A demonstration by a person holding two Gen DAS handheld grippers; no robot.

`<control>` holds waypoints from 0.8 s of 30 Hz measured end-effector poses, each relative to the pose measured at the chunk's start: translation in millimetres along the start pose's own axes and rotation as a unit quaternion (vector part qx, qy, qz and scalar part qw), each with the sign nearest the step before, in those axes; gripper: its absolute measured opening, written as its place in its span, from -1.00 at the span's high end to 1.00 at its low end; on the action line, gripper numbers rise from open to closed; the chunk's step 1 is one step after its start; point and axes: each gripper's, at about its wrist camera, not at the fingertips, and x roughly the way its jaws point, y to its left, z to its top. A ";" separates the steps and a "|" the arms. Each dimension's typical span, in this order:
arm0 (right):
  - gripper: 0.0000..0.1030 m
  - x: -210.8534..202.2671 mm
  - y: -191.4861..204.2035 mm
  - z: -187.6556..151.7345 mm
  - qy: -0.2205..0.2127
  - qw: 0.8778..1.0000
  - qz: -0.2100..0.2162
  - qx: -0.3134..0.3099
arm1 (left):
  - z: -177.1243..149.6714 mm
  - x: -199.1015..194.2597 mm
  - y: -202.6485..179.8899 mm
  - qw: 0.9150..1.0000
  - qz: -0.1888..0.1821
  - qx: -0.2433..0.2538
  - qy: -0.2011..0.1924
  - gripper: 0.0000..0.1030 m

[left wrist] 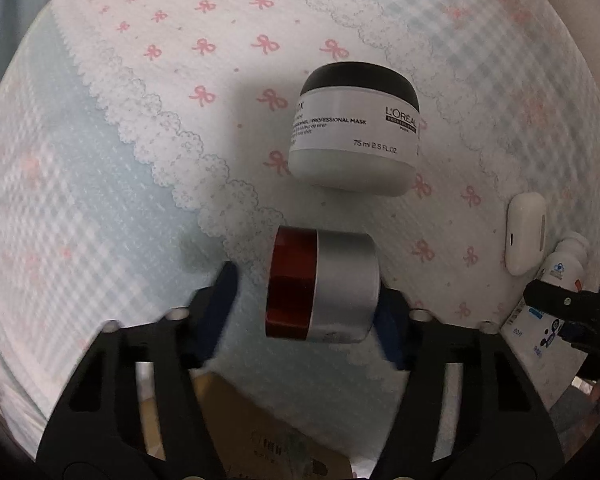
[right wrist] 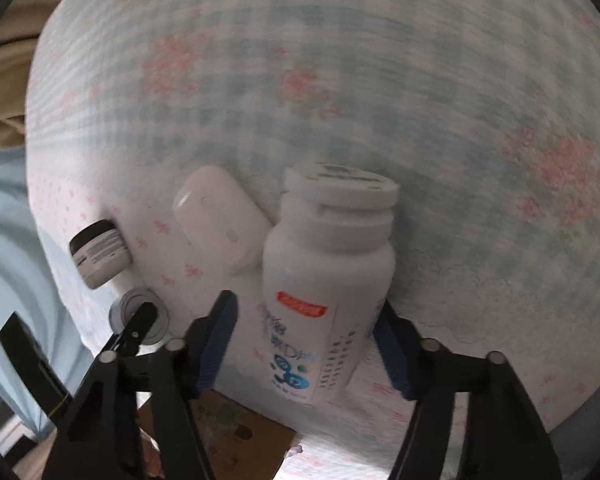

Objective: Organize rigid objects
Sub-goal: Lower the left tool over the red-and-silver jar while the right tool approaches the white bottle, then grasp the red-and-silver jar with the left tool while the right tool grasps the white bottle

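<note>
In the left wrist view a small jar with a red body and silver lid [left wrist: 324,286] lies on its side between the fingers of my left gripper [left wrist: 306,304], which is open; the right finger touches the lid, the left finger [left wrist: 220,304] stands apart. A white L'Oreal jar with a black lid [left wrist: 356,128] lies just beyond. In the right wrist view my right gripper [right wrist: 304,336] is open around a white pill bottle [right wrist: 324,280]; its left finger [right wrist: 216,340] is clear of the bottle. A white earbud case [right wrist: 220,220] lies beside the bottle.
Everything lies on a bedsheet with pink bows and blue check [left wrist: 140,140]. The earbud case [left wrist: 526,236] and the bottle with the right gripper [left wrist: 572,308] show at the right edge of the left view. A cardboard box [left wrist: 260,432] sits below the bed edge.
</note>
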 end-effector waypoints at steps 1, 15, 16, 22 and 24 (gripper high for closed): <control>0.03 -0.5 -2.5 1.4 0.001 1.000 0.000 0.008 | -0.5 0.9 0.0 1.000 -0.009 0.000 -0.002 0.21; 0.10 -19.6 -17.2 -11.1 -0.003 1.000 0.023 0.007 | -14.4 -29.6 -14.6 0.999 -0.010 -0.017 -0.035 0.26; 0.10 -24.0 -17.1 -12.9 -0.004 1.000 0.025 0.003 | -15.7 -35.2 -12.3 0.999 -0.013 -0.023 -0.039 0.26; 0.10 -56.1 -17.3 -24.7 -0.017 0.998 0.050 -0.039 | -31.3 -75.8 -8.2 0.996 -0.020 -0.058 -0.068 0.26; 0.10 -69.3 -16.1 -28.1 -0.023 0.996 0.062 -0.060 | -48.9 -94.1 -13.2 0.994 -0.022 -0.072 -0.080 0.26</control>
